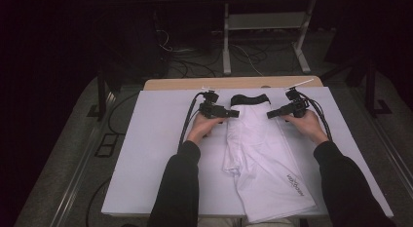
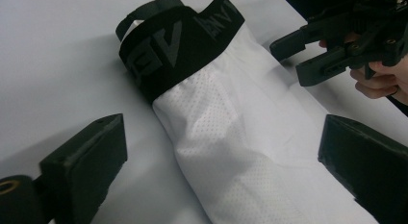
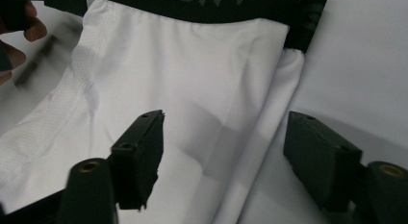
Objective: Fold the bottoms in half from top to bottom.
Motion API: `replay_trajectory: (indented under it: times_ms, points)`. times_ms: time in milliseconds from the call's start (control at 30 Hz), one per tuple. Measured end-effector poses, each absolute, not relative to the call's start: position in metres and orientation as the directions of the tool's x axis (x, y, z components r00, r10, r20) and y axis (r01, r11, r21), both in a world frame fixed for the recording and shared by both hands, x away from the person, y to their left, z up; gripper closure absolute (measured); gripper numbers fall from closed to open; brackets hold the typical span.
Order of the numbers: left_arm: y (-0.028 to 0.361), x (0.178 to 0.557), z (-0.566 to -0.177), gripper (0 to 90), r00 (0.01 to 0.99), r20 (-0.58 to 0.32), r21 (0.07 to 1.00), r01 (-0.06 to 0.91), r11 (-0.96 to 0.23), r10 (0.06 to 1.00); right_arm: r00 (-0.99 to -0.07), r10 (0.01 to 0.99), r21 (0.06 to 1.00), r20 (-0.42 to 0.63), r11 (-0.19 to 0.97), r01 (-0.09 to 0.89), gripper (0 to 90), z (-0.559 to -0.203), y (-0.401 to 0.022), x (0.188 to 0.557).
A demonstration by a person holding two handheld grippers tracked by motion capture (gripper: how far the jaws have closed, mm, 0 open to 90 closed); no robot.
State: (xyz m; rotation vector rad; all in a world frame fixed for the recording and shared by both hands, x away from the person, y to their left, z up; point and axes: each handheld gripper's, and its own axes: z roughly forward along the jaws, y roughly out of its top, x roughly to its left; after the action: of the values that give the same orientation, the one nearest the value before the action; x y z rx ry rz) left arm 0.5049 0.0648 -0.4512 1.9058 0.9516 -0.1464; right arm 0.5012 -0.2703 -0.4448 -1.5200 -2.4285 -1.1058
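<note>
Shorts (image 1: 263, 149): flat on counter (image 1: 151, 154), waistband far, between both grippers.
Left gripper (image 1: 234, 112): apart, empty, beside waistband.
Right gripper (image 1: 271, 114): apart, straddling shorts' edge, nearer.

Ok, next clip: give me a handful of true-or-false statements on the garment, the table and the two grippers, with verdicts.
1. The white shorts lie folded lengthwise on the table. True.
2. The black waistband is at the end nearest the person. False: it is at the far end, and the leg hems hang toward the person's edge.
3. The left gripper is clamped on the waistband. False: in the left gripper view its jaws stand wide apart with the fabric between them, not pressed.
4. The right gripper sits at the shorts' right edge, near the waistband. True.
5. The right gripper's jaws are fully shut. False: the right gripper view shows a gap between them, over the fabric edge.
</note>
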Motion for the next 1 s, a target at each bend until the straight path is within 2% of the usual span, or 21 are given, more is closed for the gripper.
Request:
replay_trajectory:
  times_ms: [100,300,533,633,733,833,1000]
  points:
    - [0.063,0.505,-0.453,5.7,0.685,-0.475,0.702,0.673,-0.231,0.552,-0.498,0.764,0.532,0.411,0.243,0.811,35.0,-0.446,-0.27,0.502]
    - [0.061,0.505,-0.457,13.1,0.682,-0.485,0.695,0.681,-0.232,0.548,-0.485,0.759,0.527,0.434,0.223,0.82,48.5,-0.447,-0.27,0.501]
    - [0.059,0.506,-0.46,24.9,0.671,-0.485,0.677,0.694,-0.244,0.56,-0.45,0.786,0.549,0.424,0.172,0.818,71.8,-0.451,-0.269,0.499]
    - [0.059,0.507,-0.462,32.0,0.661,-0.489,0.669,0.703,-0.242,0.569,-0.441,0.801,0.56,0.405,0.164,0.812,80.7,-0.453,-0.267,0.497]
    - [0.06,0.508,-0.462,43.6,0.642,-0.492,0.661,0.715,-0.228,0.589,-0.43,0.817,0.566,0.385,0.159,0.809,86.7,-0.454,-0.266,0.495]
    - [0.059,0.508,-0.462,51.6,0.63,-0.498,0.651,0.725,-0.223,0.595,-0.416,0.818,0.572,0.398,0.133,0.81,88.3,-0.455,-0.267,0.493]
    - [0.058,0.508,-0.464,74.1,0.61,-0.484,0.645,0.733,-0.216,0.627,-0.42,0.813,0.582,0.404,0.126,0.803,88.9,-0.456,-0.269,0.49]
